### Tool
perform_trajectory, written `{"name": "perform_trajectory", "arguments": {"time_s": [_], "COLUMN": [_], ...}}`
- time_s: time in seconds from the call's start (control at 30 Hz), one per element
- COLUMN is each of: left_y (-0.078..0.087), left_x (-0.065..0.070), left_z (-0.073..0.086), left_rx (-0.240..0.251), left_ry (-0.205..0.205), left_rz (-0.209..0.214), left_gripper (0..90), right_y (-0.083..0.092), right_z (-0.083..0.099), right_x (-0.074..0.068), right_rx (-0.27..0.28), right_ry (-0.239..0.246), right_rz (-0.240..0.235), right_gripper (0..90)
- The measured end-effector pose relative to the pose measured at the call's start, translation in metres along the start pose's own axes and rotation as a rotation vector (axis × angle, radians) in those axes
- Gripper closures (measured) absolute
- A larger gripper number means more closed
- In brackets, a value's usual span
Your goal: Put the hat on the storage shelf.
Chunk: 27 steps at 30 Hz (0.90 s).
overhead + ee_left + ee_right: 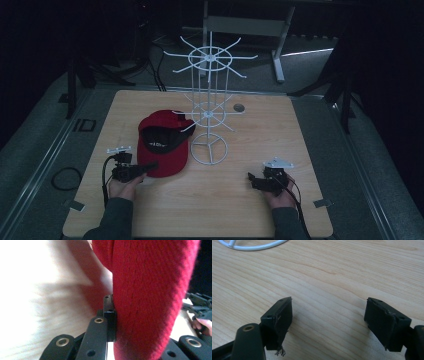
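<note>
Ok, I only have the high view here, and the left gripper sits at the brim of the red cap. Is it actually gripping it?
Observer: Yes. In the left gripper view the red cap brim fills the gap and one of the fingers presses flat against the fabric.
Operator: And the right gripper, is anything in it?
Observer: No. The right gripper is open, with bare wooden table between its jaws.
Operator: What lies ahead of it?
Observer: The base ring of the white wire rack curves across the top of the right gripper view, apart from the jaws.
</note>
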<state>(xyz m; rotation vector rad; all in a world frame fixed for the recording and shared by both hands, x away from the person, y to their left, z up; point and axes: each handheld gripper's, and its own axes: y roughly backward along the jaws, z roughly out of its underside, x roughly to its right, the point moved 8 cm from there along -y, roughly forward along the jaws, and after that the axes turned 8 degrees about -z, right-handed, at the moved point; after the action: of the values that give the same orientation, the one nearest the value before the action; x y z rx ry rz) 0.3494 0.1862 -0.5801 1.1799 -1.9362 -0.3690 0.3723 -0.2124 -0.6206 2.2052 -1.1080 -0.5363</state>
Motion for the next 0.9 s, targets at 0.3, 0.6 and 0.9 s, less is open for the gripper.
{"name": "perform_trajectory", "arguments": {"time_s": [0.3, 0.6, 0.9], "left_y": [0.009, 0.019, 0.032], "left_x": [-0.002, -0.002, -0.005], "left_z": [-0.013, -0.025, -0.038], "left_rx": [0.096, 0.149, 0.203], "left_ry": [0.008, -0.025, -0.031], "left_rz": [-0.054, -0.094, -0.122], "left_gripper": [85.3, 85.3, 85.2], "right_y": [0.0, 0.0, 0.0], "right_z": [0.0, 0.0, 0.0], "right_x": [0.0, 0.0, 0.0], "right_rx": [0.0, -0.001, -0.001], "right_ry": [0.0, 0.0, 0.0], "right_rz": [-0.001, 0.0, 0.0], "right_gripper": [22.5, 22.5, 22.5]}}
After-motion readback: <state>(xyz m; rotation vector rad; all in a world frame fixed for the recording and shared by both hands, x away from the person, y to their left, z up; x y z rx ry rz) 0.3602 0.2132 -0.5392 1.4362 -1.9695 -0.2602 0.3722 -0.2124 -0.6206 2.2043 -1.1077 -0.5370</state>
